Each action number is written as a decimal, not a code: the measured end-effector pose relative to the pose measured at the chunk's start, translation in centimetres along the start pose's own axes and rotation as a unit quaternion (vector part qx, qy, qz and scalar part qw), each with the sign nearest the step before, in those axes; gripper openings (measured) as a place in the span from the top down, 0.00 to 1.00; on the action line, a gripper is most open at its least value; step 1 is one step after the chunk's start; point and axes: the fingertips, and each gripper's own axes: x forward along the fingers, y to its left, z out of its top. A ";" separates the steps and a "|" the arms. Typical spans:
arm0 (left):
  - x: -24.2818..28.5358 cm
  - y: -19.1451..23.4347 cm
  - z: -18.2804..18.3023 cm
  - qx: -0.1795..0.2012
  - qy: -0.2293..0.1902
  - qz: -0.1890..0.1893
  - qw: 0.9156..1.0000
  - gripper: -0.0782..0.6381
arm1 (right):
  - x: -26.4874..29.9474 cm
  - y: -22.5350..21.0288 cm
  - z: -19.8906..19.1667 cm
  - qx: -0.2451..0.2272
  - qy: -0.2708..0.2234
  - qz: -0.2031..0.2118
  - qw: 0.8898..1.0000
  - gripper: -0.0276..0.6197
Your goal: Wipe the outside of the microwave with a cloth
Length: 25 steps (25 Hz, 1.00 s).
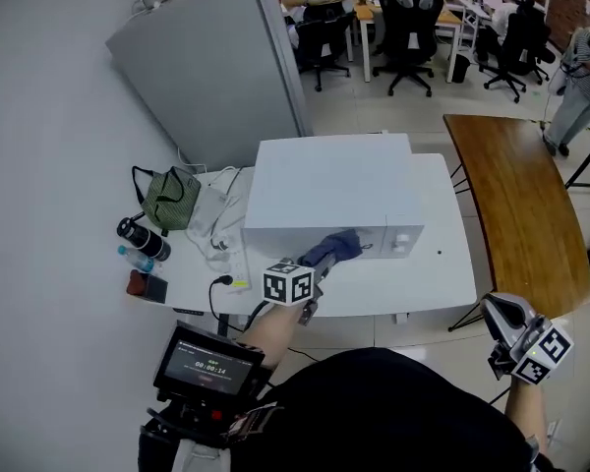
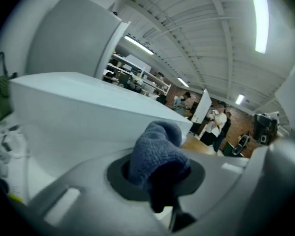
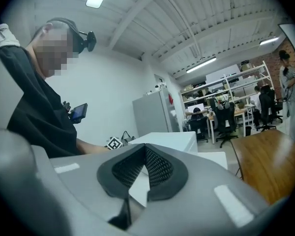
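A white microwave [image 1: 334, 190] stands on a white table [image 1: 442, 273]. My left gripper [image 1: 324, 257] is shut on a blue cloth [image 1: 337, 246] and holds it against the microwave's front face, left of the control panel [image 1: 403, 241]. In the left gripper view the cloth [image 2: 155, 151] bulges out between the jaws of the left gripper [image 2: 157, 176], with the microwave [image 2: 73, 107] just beyond. My right gripper [image 1: 516, 334] hangs off the table at the lower right, shut and holding nothing. In the right gripper view, the right gripper [image 3: 145, 168] points toward the microwave [image 3: 169, 140] from a distance.
A green bag [image 1: 172, 198], a black bottle [image 1: 143, 239], white cables [image 1: 219, 219] and a plug lie on the table's left part. A grey cabinet [image 1: 211, 62] stands behind. A wooden table [image 1: 521, 214] is to the right. Office chairs and people are farther back.
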 end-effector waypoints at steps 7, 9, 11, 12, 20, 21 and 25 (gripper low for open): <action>-13.1 17.4 -2.4 -0.061 -0.032 0.105 0.992 0.81 | 9.5 10.1 -0.1 -0.023 0.033 0.041 0.998 0.95; -12.9 18.6 -2.3 -0.071 -0.037 0.102 0.992 0.81 | 10.1 11.5 -0.4 -0.025 0.042 0.038 0.998 0.95; -11.6 18.3 -1.7 -0.072 -0.043 0.090 0.992 0.81 | 10.0 12.0 -0.4 -0.027 0.047 0.030 0.998 0.95; -10.7 17.8 -1.2 -0.071 -0.046 0.082 0.993 0.81 | 9.7 12.0 -0.2 -0.029 0.048 0.025 0.998 0.95; -1.7 9.0 -0.4 -0.045 -0.020 0.057 0.997 0.81 | 0.7 6.5 -0.3 -0.021 0.021 -0.030 0.999 0.95; -0.3 7.4 -0.6 -0.042 -0.016 0.052 0.998 0.81 | -1.1 5.1 -0.6 -0.016 0.018 -0.037 0.999 0.95; 6.3 0.1 -0.8 -0.037 0.002 0.038 0.999 0.81 | -8.1 -0.8 -1.2 0.001 0.008 -0.066 0.998 0.95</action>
